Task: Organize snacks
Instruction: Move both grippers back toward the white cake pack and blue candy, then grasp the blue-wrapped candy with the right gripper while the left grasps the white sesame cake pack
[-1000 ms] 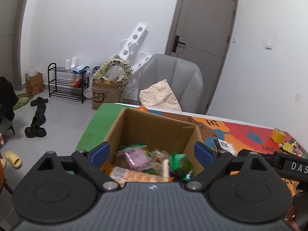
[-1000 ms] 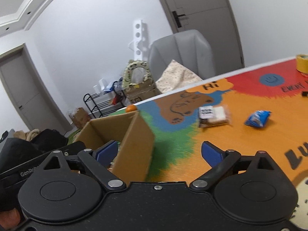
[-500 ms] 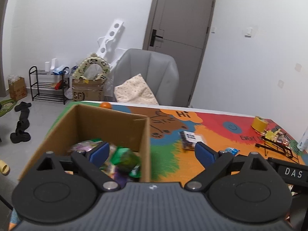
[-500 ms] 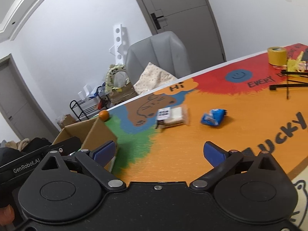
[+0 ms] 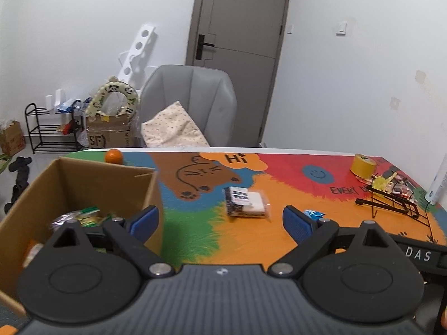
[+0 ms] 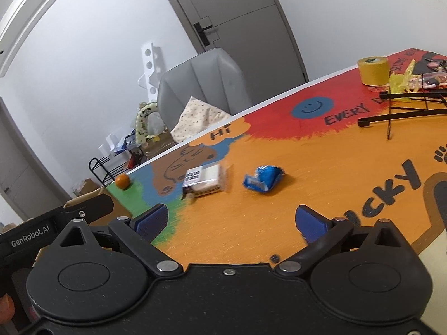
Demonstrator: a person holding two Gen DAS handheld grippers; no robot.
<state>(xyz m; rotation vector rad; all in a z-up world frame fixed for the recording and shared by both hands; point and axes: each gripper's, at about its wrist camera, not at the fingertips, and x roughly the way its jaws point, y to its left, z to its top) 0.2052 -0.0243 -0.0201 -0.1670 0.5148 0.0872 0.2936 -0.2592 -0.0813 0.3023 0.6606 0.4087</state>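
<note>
A: Left wrist view, item one?
B: Left claw [image 5: 220, 220], blue pads spread wide, nothing held. A second before it hung over the open brown cardboard box [image 5: 83, 173]; it had since swung right, so the box sat at lower left, wrappers inside.

A: Loose stock on the colourful painted table [image 5: 279, 240]?
B: One clear-wrapped white cracker pack with a black label [image 5: 247, 202], ahead between the pads. One small crumpled blue foil packet [image 5: 314, 214], just beside the right pad. One orange fruit [image 5: 113, 156] behind the box. Yellow tape roll [image 5: 363, 165] and black wire rack [image 5: 391, 203], far right.

A: Right wrist view?
B: Right claw [image 6: 232, 220], likewise wide open and empty. It had turned off the box toward the cracker pack [image 6: 205, 180] and blue packet [image 6: 264, 180], lying near each other, apart.

A: Meaning?
B: Probably a deposit was finished; two snacks remained to collect.
</note>
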